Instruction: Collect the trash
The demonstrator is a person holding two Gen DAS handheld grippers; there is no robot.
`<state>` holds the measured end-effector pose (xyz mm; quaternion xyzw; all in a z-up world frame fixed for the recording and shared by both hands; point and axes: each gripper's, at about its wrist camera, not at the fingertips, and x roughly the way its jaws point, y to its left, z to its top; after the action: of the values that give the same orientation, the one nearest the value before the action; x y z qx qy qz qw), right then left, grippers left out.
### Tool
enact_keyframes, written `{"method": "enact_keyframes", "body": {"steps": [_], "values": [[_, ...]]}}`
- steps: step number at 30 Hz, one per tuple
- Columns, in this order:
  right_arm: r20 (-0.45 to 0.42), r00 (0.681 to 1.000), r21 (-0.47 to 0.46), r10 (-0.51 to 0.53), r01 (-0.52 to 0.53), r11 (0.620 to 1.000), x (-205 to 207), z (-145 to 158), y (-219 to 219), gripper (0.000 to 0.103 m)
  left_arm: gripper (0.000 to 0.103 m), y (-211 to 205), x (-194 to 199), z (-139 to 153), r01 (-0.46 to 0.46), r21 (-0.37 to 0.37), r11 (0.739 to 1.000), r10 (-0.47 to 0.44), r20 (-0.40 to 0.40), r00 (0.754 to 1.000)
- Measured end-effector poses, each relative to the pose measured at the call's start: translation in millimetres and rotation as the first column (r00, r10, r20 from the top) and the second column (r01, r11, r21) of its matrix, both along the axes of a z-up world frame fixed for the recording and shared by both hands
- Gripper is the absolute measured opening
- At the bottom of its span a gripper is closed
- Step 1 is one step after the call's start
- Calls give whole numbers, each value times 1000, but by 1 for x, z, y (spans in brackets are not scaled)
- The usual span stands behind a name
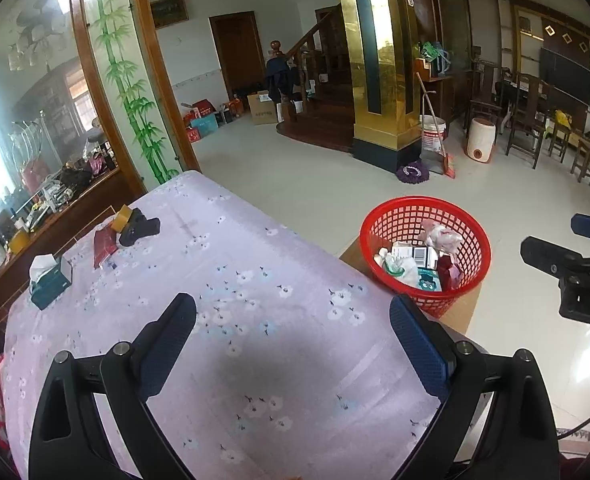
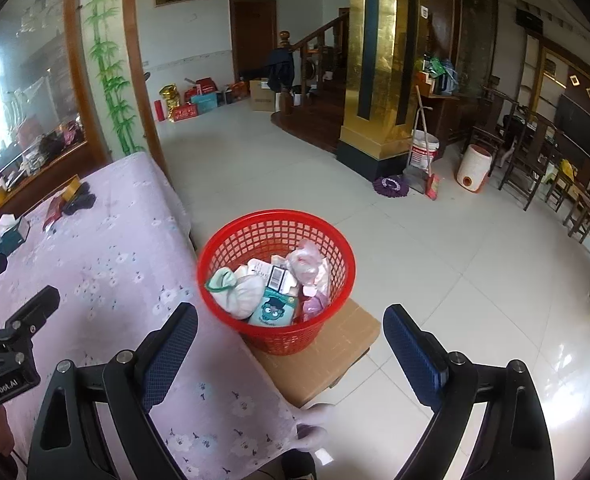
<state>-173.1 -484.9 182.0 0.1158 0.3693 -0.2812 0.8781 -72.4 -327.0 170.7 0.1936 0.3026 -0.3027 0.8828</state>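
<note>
A red mesh basket (image 1: pixel 467 236) (image 2: pixel 223 248) stands on a cardboard box (image 2: pixel 335 352) beside the table, holding several pieces of trash: a crumpled white wad (image 2: pixel 243 296), a teal packet (image 2: pixel 273 312), a barcode box (image 2: pixel 277 277) and pink wrappers (image 2: pixel 307 264). My left gripper (image 1: pixel 293 322) hangs open above the floral tablecloth (image 1: pixel 223 280), nothing between its blue pads. My right gripper (image 2: pixel 291 330) is open too, over the near side of the basket, empty. It shows at the right edge of the left wrist view (image 1: pixel 567 248).
At the table's far left lie a teal tissue box (image 1: pixel 51 280), a dark red packet (image 1: pixel 103 246), a tape roll (image 1: pixel 121 218) and a black object (image 1: pixel 141 228). Beyond are a tiled floor (image 2: pixel 435 248), a gold pillar (image 1: pixel 379 80), a bucket with broom (image 1: pixel 435 132) and wooden chairs (image 1: pixel 527 128).
</note>
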Motion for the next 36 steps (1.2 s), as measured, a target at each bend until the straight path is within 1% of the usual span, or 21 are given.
{"method": "enact_keyframes", "body": {"steps": [4, 8, 19, 36], "values": [[-2, 1000, 4, 4, -4, 1000, 1, -1, 3, 96, 97, 3, -4, -1, 0, 0, 1000, 0, -2, 1000], [-5, 1000, 3, 15, -15, 1000, 2, -1, 5, 96, 97, 3, -7, -1, -11, 15, 1000, 11, 10, 1000], [0, 1000, 2, 25, -25, 1000, 6, 0, 6, 96, 97, 6, -7, 1, -29, 14, 999, 29, 26, 999], [-8, 1000, 8, 29, -29, 1000, 8, -2, 7, 96, 97, 5, -8, 1, -27, 19, 999, 27, 26, 999]]}}
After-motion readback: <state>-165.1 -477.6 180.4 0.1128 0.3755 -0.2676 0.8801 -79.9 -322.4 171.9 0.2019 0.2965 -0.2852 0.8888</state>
